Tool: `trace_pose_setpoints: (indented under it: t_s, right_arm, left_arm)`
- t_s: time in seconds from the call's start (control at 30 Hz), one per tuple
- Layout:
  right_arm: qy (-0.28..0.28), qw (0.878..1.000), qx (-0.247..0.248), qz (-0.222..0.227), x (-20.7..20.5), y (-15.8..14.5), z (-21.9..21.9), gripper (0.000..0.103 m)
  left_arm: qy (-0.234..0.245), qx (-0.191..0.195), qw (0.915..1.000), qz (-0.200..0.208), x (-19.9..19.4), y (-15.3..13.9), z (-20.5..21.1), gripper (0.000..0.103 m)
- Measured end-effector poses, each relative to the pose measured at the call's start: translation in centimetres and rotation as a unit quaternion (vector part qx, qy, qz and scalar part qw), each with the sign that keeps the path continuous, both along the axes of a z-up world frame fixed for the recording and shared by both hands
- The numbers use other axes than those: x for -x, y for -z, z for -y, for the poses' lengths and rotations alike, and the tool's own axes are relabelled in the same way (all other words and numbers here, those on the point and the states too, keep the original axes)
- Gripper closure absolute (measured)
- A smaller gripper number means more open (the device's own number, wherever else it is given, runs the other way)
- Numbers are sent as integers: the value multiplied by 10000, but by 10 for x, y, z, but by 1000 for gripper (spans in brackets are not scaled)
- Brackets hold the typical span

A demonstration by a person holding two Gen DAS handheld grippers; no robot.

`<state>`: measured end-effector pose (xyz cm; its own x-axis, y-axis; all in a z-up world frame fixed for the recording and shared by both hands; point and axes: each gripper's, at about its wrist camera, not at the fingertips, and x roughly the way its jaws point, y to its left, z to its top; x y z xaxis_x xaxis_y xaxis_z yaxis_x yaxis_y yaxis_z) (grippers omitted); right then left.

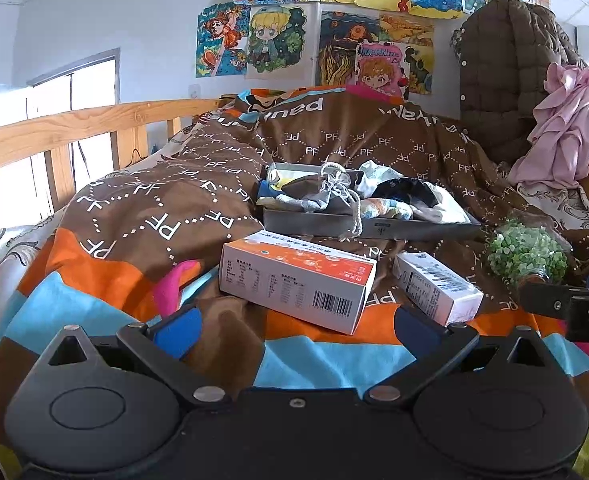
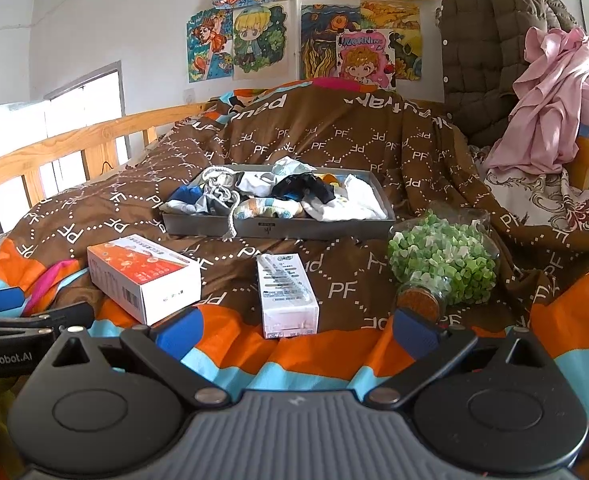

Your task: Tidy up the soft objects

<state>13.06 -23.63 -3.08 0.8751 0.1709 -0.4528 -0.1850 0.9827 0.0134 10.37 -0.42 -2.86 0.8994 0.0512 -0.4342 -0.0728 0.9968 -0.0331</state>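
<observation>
Two grippers, both hovering low over the bed, nothing in either. The left gripper (image 1: 296, 330) has its blue fingers spread wide; the right gripper (image 2: 298, 330) is just as wide apart. Count ahead of them: one grey tray (image 2: 278, 229), two cartons, one jar.

The tray sits well ahead of both grippers on the brown blanket (image 2: 334, 148), heaped with soft things: socks and small cloths (image 2: 290, 196), and a white cord (image 2: 230, 216) trailing over its near wall.

Between grippers and tray lie the obstacles. The orange-and-white carton (image 1: 294, 284) is straight ahead of the left gripper, just beyond its fingertips. The small white carton (image 2: 288, 296) lies straight ahead of the right gripper. The glass jar of green bits (image 2: 444, 264) lies on its side ahead-right of the right gripper, cork toward us.

The right view shows the cork and the tray's inside plainly; the left view sees the tray lower, the jar partly hidden behind the other gripper's arm. A pink cloth strip (image 1: 172, 284) pokes up ahead-left of the left gripper.
</observation>
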Motion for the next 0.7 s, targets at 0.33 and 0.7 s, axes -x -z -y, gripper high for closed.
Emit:
trace_pose_setpoints:
  t_s: [0.33,0.7]
  right_arm:
    - [-37,10000,41,-38,-1,0,-1,0]
    - [-53,9999,66,-67,-1,1,-1,0]
  left_arm:
    - [-2,0,10000,0,0,0,0,1]
    - [18,16,10000,-34,1,2,1,1]
